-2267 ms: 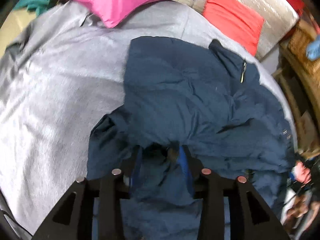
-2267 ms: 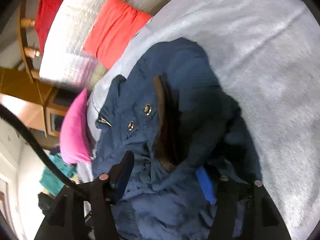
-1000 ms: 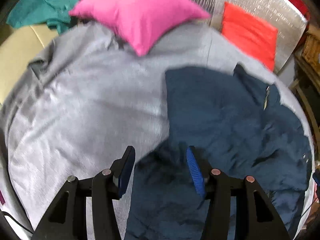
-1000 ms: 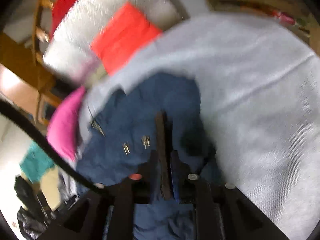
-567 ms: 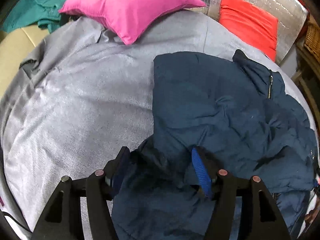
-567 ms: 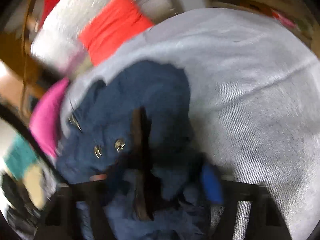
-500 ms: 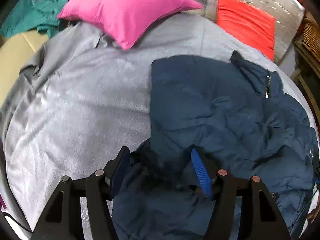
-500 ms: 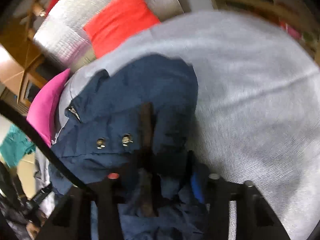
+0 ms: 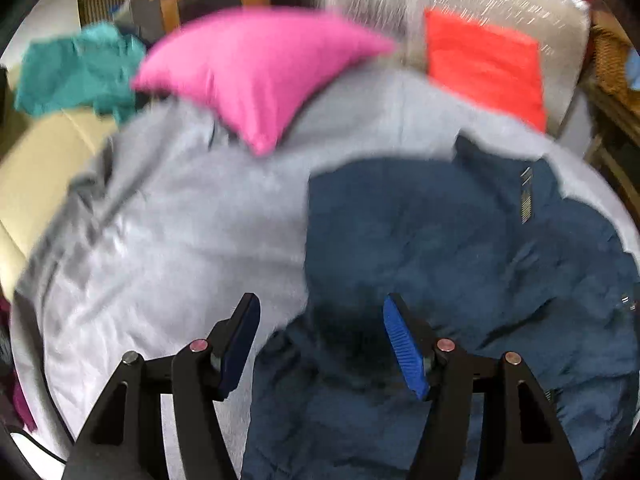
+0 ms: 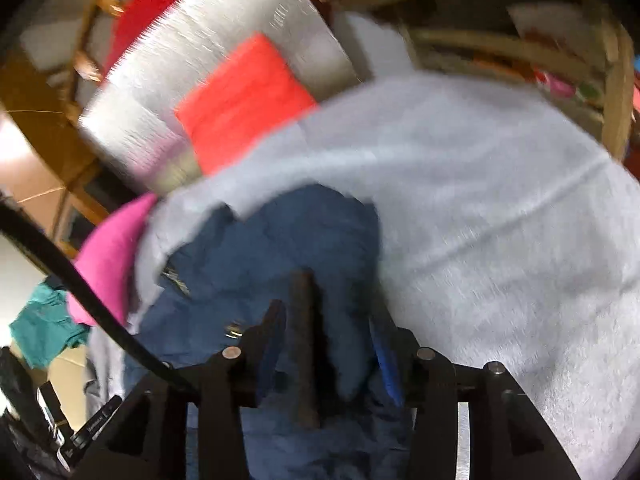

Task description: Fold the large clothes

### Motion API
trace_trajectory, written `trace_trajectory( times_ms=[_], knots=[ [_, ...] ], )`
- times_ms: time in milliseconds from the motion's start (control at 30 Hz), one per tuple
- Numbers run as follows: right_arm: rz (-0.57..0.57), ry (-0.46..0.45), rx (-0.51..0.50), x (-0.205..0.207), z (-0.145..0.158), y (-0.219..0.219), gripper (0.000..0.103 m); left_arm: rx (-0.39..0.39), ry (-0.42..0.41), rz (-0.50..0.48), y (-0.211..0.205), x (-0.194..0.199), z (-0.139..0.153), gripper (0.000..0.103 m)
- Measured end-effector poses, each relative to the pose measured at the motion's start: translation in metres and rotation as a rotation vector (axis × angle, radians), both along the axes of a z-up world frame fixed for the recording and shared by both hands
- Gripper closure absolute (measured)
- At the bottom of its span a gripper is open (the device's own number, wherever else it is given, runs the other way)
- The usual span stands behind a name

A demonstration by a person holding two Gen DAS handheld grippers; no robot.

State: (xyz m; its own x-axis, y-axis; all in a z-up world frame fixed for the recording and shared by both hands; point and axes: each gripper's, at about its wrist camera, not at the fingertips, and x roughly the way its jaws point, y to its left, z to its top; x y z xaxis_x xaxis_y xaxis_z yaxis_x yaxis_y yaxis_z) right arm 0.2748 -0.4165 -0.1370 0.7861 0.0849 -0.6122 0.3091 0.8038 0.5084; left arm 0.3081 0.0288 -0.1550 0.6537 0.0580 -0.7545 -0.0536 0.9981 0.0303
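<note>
One navy jacket [image 9: 460, 248] lies crumpled on a grey bedspread [image 9: 168, 240], on its right half in the left wrist view. Two cushions sit at the far edge: one pink [image 9: 256, 68], one red [image 9: 484, 64], the red one leaning on a silvery pad [image 9: 500, 4]. One teal garment [image 9: 76, 72] lies beyond the pink cushion, on a cream surface.

The left gripper [image 9: 320, 340] is released: its two blue pads stand apart above the jacket's near edge, cloth below them but not pinched. Its jaws have just been opening.

The right gripper [image 10: 326, 336] also has its jaws parted and just opening; a fold of the jacket [image 10: 280, 240] with a brown strip [image 10: 304, 344] stands between them. The frame is blurred, and the pads do not appear to press on it.

At least one metal snap [image 10: 234, 330] shows beside the right gripper's left finger, and one zip [image 9: 525, 196] near the collar. One black cable [image 10: 80, 280] crosses the right view. No writing or brand can be read anywhere.
</note>
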Motion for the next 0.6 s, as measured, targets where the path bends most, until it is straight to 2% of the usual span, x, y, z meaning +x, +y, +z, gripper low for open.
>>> trace_trajectory(
  times_ms=[100,200,300,367,433,467,600],
  knots=[
    [0.082,-0.077,-0.013,-0.007,0.015,0.019,0.056,0.003,-0.09,-0.067,-0.02,-0.009,0.015,0.038],
    [0.218,-0.085,-0.033,-0.009,0.012,0.055,0.056,-0.01,-0.107,-0.151,-0.047,-0.012,0.013,0.038],
    [0.334,-0.005,-0.004,0.005,-0.004,0.09,0.06,0.011,-0.075,-0.201,-0.07,-0.013,0.003,0.038],
    [0.369,0.076,0.008,0.017,-0.021,0.104,0.061,0.007,-0.031,-0.221,-0.08,-0.011,-0.008,0.038],
    [0.378,0.19,0.005,0.026,-0.042,0.109,0.064,0.033,0.101,-0.237,-0.089,0.0,-0.035,0.037],
    [0.374,0.223,0.028,0.028,-0.05,0.108,0.067,0.042,0.124,-0.236,-0.091,0.002,-0.043,0.037],
    [0.369,0.192,0.048,0.022,-0.04,0.1,0.069,0.045,0.11,-0.238,-0.091,0.001,-0.038,0.037]
  ],
)
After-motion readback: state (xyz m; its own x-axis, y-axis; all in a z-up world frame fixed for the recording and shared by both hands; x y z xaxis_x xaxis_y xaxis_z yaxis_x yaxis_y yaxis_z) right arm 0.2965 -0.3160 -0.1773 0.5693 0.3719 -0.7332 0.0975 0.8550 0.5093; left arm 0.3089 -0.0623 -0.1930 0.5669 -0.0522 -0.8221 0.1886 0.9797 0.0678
